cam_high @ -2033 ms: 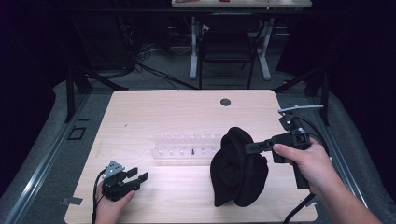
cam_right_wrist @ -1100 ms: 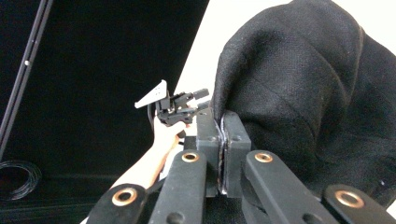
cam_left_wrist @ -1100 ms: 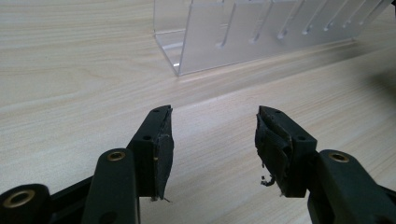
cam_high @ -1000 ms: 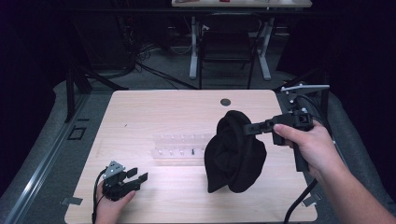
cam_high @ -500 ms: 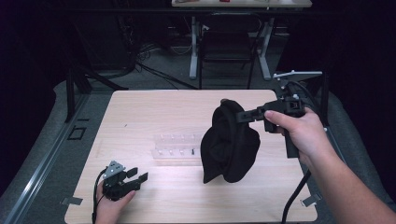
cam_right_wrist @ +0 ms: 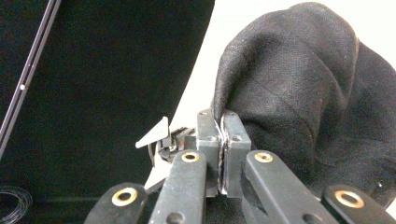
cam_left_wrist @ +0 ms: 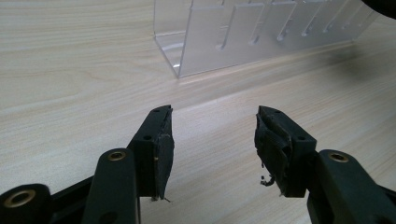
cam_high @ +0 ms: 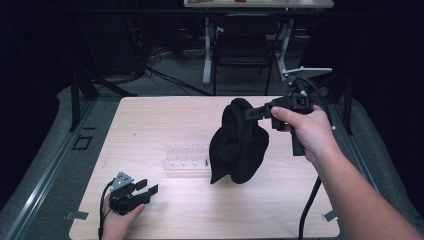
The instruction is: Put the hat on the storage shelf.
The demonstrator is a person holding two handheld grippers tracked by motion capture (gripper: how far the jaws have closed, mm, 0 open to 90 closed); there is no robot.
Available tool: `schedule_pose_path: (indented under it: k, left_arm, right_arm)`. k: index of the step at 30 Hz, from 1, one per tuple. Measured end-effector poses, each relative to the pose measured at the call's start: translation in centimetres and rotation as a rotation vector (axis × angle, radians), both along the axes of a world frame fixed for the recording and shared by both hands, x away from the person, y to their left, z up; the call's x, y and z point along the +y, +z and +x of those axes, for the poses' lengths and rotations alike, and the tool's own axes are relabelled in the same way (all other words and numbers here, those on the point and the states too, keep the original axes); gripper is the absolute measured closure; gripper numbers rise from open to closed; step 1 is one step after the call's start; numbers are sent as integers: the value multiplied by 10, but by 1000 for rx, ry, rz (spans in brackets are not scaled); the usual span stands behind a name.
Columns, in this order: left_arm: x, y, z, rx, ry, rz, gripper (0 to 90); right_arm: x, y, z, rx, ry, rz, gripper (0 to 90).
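A black cloth (cam_high: pixel 238 145) hangs in the air over the right middle of the wooden table (cam_high: pixel 150 120), pinched at its top edge by my right gripper (cam_high: pixel 250 113). In the right gripper view the jaws are shut on a fold of the black cloth (cam_right_wrist: pixel 299 88). A clear plastic rack (cam_high: pixel 186 156) with several slots lies at the table's centre, partly behind the cloth. My left gripper (cam_high: pixel 148 190) rests at the front left of the table, open and holding nothing. The left gripper view looks past its spread jaws at the clear plastic rack (cam_left_wrist: pixel 261 32).
A small dark round mark lies at the far middle of the table, hidden behind the cloth now. Chairs and desk legs (cam_high: pixel 210 50) stand beyond the far edge. Dark floor surrounds the table.
My right gripper has lifted the black cloth up off the table and carried it toward the far side. The left gripper has stayed put.
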State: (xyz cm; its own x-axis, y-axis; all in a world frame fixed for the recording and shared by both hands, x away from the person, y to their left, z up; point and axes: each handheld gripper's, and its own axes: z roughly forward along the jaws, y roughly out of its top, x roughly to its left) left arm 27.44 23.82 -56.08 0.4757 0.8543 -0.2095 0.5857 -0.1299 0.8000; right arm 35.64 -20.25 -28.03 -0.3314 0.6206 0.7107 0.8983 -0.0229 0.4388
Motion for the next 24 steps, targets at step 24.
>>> schedule_pose_path:
  k: [24]
  left_arm:
    - [-1, -1, 1, 2, -9, 4, 471]
  right_arm:
    - [14, -6, 34, -26, -58, 17, 885]
